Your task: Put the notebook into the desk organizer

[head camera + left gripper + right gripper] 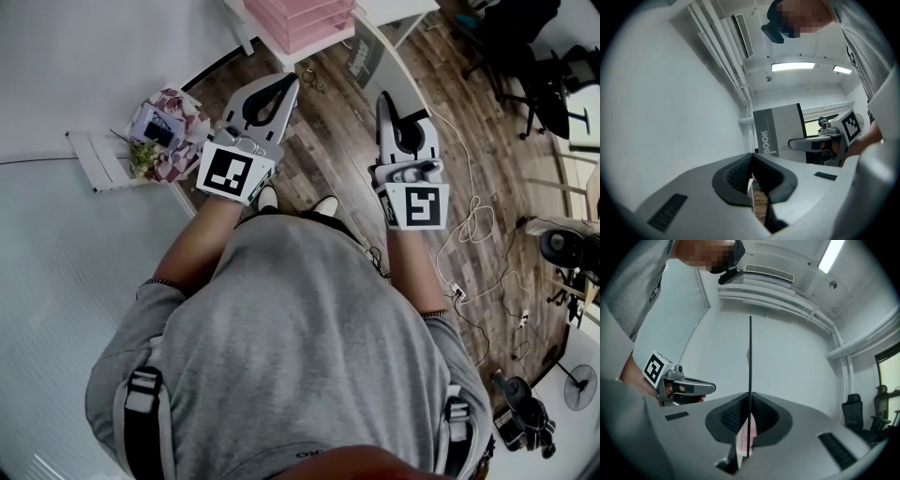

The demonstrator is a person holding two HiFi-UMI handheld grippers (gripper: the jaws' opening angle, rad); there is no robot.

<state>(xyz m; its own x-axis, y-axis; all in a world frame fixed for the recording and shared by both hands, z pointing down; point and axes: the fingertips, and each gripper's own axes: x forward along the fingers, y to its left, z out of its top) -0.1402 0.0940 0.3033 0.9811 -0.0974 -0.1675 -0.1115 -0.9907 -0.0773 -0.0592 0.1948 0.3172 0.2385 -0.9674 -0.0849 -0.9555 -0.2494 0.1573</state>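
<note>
In the head view both grippers are held out over a wooden floor. My right gripper [385, 99] is shut on the notebook [367, 58], a thin grey-and-white book that stands on edge and reaches toward the pink desk organizer [300, 21]. The right gripper view shows the notebook [750, 357] edge-on as a thin dark line, pinched between the pads. The left gripper view shows its grey cover [780, 131] with the right gripper [792, 143] clamped on it. My left gripper [287, 82] is shut with nothing in it, to the left of the notebook and apart from it.
The organizer stands on a white table [246, 26] at the top of the head view. A patterned bag with flowers [167, 131] and a white rack [98, 161] sit at the left. Cables [478, 225], an office chair [525, 56] and a fan [577, 384] are on the right.
</note>
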